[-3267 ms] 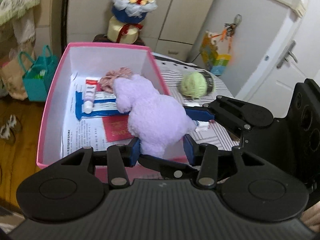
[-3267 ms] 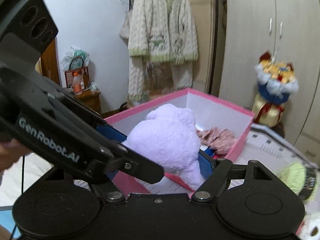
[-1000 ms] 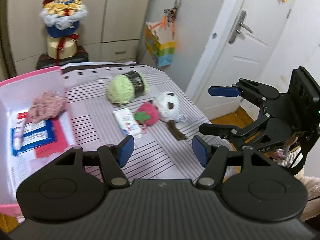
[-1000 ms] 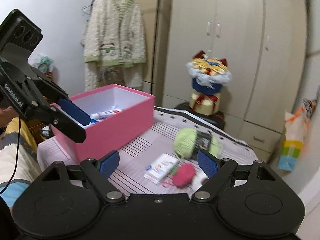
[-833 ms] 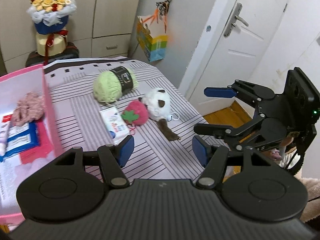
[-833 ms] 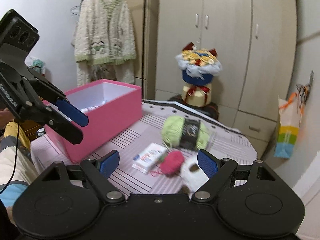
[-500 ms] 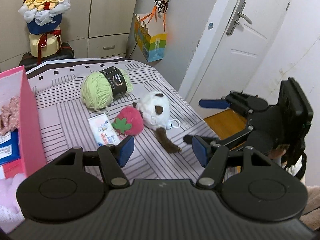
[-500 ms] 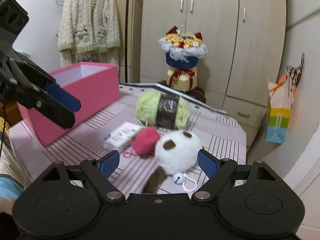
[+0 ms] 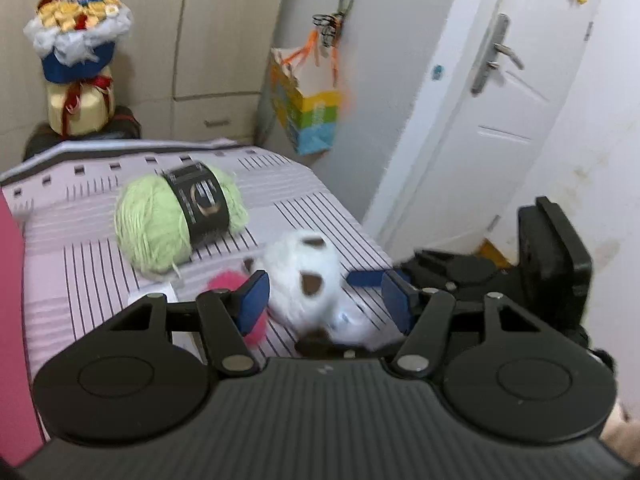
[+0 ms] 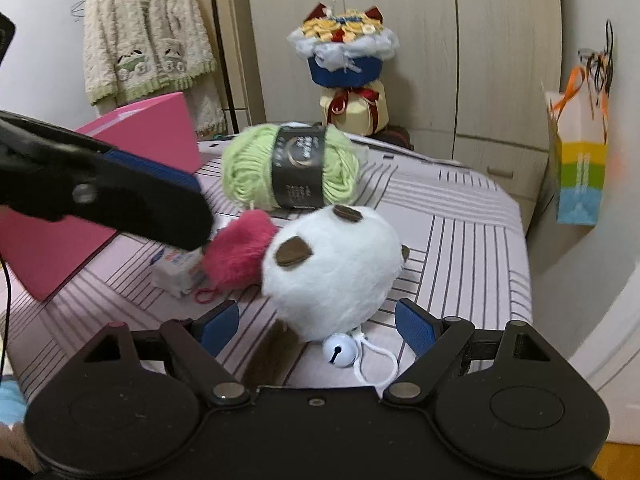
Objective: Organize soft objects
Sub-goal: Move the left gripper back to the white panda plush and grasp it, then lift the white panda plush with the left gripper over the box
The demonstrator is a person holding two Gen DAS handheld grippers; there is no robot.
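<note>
The left gripper [image 9: 325, 300] is wide open, its blue pads on either side of the white plush [image 9: 308, 276], not touching it. The right gripper [image 10: 317, 326] is also wide open, low over the striped worktop [image 10: 460, 240], with the same plush [image 10: 332, 272] just ahead of and between its fingertips; neither pad reaches it. In the right wrist view the left gripper's finger crosses in from the left, its tip near the pink plush [image 10: 240, 254].

The white plush is round, with brown patches, and lies on the worktop. A small white bell [image 10: 339, 348] on a cord loop lies at its near side, closest to the right gripper. The pink plush touches the white one on its left as the right gripper sees it, and a small white packet [image 10: 178, 270] lies just beyond that. Farther ahead of both grippers is a green yarn ball [image 10: 290, 170] with a black band, apart from the white plush. The pink box [image 10: 160, 132] stands to the left of the yarn in the right wrist view, and at the left gripper's far left edge. Behind the worktop a bouquet [image 10: 344, 60] stands by the wardrobe, and a striped bag [image 10: 578, 168] hangs on the wall to the right.
</note>
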